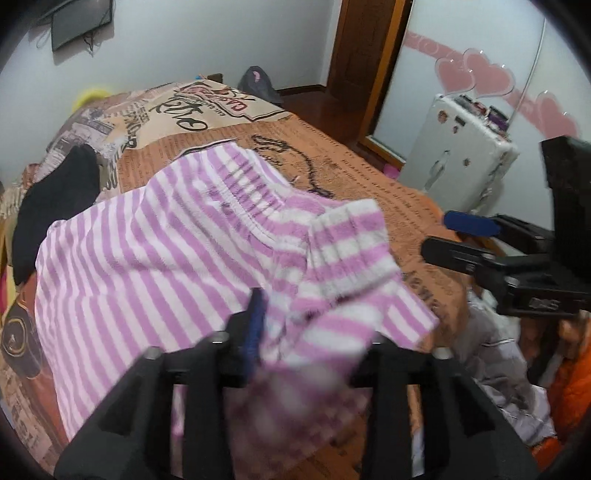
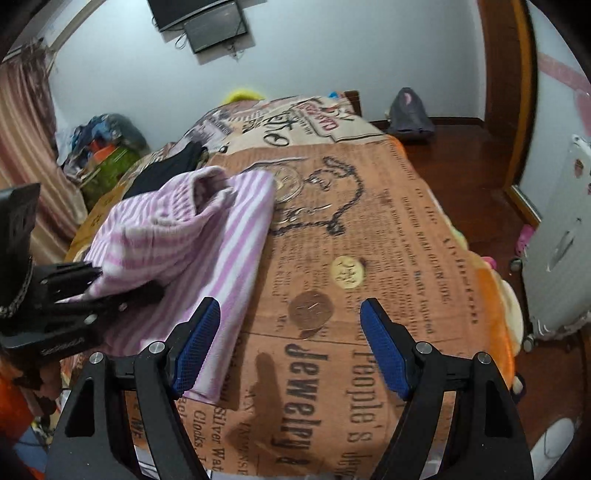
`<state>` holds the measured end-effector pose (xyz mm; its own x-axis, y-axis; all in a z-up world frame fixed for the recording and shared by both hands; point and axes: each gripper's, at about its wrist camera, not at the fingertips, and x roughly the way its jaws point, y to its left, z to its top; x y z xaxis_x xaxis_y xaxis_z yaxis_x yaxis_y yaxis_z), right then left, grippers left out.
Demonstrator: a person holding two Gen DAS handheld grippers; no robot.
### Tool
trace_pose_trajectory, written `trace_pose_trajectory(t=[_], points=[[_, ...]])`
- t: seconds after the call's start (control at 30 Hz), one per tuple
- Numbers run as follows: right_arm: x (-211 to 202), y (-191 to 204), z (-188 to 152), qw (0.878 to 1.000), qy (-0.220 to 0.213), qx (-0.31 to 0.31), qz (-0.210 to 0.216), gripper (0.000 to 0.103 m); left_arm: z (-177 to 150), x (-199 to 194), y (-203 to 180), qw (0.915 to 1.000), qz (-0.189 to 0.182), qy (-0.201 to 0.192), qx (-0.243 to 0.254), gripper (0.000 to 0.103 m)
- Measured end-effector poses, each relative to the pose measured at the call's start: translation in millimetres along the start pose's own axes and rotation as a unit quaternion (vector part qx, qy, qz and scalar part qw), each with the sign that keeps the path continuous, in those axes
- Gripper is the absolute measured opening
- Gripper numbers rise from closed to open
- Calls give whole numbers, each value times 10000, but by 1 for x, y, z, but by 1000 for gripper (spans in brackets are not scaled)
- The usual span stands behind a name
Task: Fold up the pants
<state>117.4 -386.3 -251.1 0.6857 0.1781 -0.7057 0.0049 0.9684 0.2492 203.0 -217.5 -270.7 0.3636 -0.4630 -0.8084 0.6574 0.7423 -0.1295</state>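
Pants: pink-and-white striped fleece, spread on the printed bedspread, one cuff doubled back over the body.
Handling: likely light, limp, plush; prone to sagging and bunching.
Hold: best at cuff or waistband edge.
Left gripper: angled down over the cloth, jaws partly open, fabric between; clamped or loose, cannot tell.
Right gripper: wide open, empty, tilted down over bare bedspread beside the pants.

Left wrist view: I look forward and down along the left claw, very close over the striped pants, toward the far wall.
Right wrist view: I look down along the right claw at the bed, near its front edge.
Shared: pants, bedspread, wall screen, wooden door; each view catches the other claw at its frame edge.
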Motion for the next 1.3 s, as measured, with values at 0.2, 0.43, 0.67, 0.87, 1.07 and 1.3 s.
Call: trace_pose_trajectory(t=[0.2, 0.43, 0.67, 0.87, 1.07, 1.3], points=[[1, 17, -1, 9998, 63, -166, 64, 75, -5, -54, 36, 9976, 322, -513, -328, 62], [13, 47, -11, 9981, 272, -332, 450, 75, -37, -82, 118, 9855, 1147, -485, -1156, 66], [45, 68, -24, 9956, 609, -515, 493, 76, -76, -54, 151, 9828, 1216, -2, -1386, 72], [54, 59, -22, 9958, 521, -605, 458, 83, -90, -50, 137, 9806, 1180, -172, -1554, 74], [63, 56, -13, 9947, 464, -857, 323, 83, -86, -48, 105, 9807, 1328, -199, -1422, 73], [81, 38, 14, 9944, 461, -921, 221, 83, -54, -67, 123, 9750, 1678, -534, -1354, 73]])
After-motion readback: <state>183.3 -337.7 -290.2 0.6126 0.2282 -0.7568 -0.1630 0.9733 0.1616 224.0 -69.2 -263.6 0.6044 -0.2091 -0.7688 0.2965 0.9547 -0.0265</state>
